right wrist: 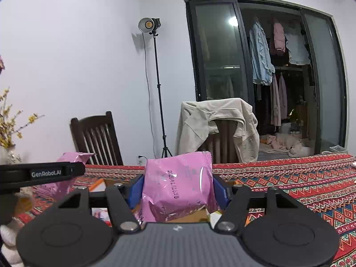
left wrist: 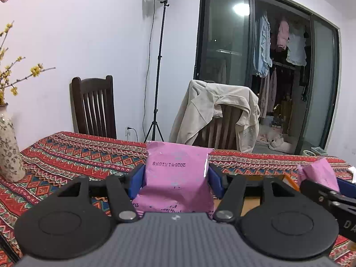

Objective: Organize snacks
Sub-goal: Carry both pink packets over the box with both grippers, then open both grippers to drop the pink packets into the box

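My left gripper [left wrist: 175, 178] is shut on a pink snack packet [left wrist: 178, 173], held upright above the patterned table with its date stamp facing me. My right gripper [right wrist: 178, 189] is shut on a second pink snack packet [right wrist: 178, 187], also held above the table. Each view shows the other gripper: the right one with its pink packet [left wrist: 320, 173] at the right edge of the left wrist view, the left one with its packet [right wrist: 64, 171] at the left of the right wrist view. Below both grippers lies a brown cardboard box [right wrist: 195, 215] with an orange-edged flap [left wrist: 289, 181].
The table wears a red patterned cloth [left wrist: 77, 153]. A floral vase [left wrist: 9, 153] with yellow blossoms stands at the left. Beyond the far edge are a dark wooden chair [left wrist: 95, 109], a chair draped with a beige jacket [left wrist: 218, 115] and a light stand [left wrist: 159, 66].
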The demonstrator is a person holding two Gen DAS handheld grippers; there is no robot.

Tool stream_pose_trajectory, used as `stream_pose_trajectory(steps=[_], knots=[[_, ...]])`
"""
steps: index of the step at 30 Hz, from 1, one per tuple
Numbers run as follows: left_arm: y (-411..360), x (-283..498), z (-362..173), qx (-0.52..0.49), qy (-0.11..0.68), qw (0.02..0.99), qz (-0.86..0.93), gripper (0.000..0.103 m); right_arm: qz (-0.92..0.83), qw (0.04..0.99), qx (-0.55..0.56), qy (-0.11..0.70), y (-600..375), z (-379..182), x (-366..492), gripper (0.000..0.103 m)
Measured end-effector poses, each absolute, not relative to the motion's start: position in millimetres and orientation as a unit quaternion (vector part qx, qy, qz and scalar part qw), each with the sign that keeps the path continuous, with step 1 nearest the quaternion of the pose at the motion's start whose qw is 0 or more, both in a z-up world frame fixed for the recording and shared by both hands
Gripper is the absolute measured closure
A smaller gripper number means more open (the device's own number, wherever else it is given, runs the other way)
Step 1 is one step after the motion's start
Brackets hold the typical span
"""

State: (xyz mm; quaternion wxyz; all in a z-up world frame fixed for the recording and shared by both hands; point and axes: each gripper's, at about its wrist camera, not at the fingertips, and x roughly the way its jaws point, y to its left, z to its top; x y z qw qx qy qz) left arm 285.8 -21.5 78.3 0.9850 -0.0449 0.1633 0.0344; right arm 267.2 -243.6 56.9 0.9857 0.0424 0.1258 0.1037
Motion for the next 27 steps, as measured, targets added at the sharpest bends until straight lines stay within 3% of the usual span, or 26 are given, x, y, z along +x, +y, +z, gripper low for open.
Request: stream_pose_trajectory(steps=[13,14,16,17,20,27], knots=[[-16,297,49,-0.042,0.176,0.983,0.029,0.04,0.118,0.979,0.05,0.156,-249,25,285,0.038],[-15,296,48,-0.045,0.176,0.983,0.031,0.037,0.119,0.979,0.049,0.16,-248,24,286,0.037],[-13,292,47,-0.053,0.168,0.984,0.029,0.001,0.122,0.977,0.05,0.168,-249,20,288,0.024],[-11,289,47,-0.06,0.159,0.985,0.037,0.0,0.123,0.977,0.051,0.167,-249,20,288,0.022],[-8,289,47,-0.066,0.159,0.984,0.035,0.0,0.121,0.977,0.059,0.168,-251,19,288,0.0],[-5,292,45,-0.068,0.165,0.983,0.051,0.0,0.113,0.976,0.06,0.174,-251,17,289,0.0]])
